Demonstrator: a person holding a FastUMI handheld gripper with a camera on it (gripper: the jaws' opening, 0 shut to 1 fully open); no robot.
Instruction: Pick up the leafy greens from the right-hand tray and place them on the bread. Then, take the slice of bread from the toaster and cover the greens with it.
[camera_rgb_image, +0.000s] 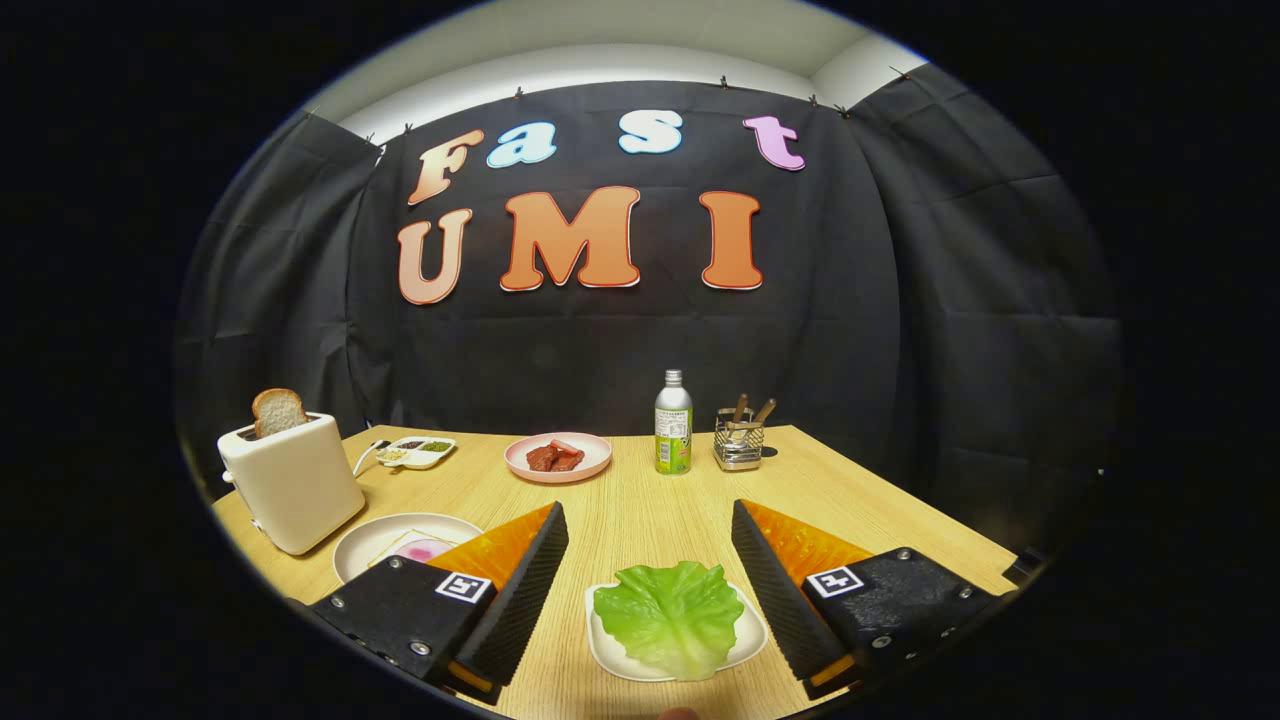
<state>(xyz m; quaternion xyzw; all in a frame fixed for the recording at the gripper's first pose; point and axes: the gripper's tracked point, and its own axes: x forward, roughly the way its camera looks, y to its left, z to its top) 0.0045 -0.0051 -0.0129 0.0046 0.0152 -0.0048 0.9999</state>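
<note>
**Spread over the greens**

Gripper (650, 560) wide apart, gripping nothing. Leafy greens (672, 615) on a white tray (750, 640) between the fingers, at the bench's (640, 510) near edge. Toaster (292, 482) with bread slice (277, 410) at the left edge; plate (375, 540) just beside it.

The gripper (650, 575) hangs over the wooden counter (640, 510) with its fingers spread wide; the leafy greens (670, 615) lie on a small white tray (745, 635) between them, untouched. Beyond the left finger sits a white plate (375, 540); a toaster (292, 480) beside it holds 1 bread slice (277, 410) upright.
</note>
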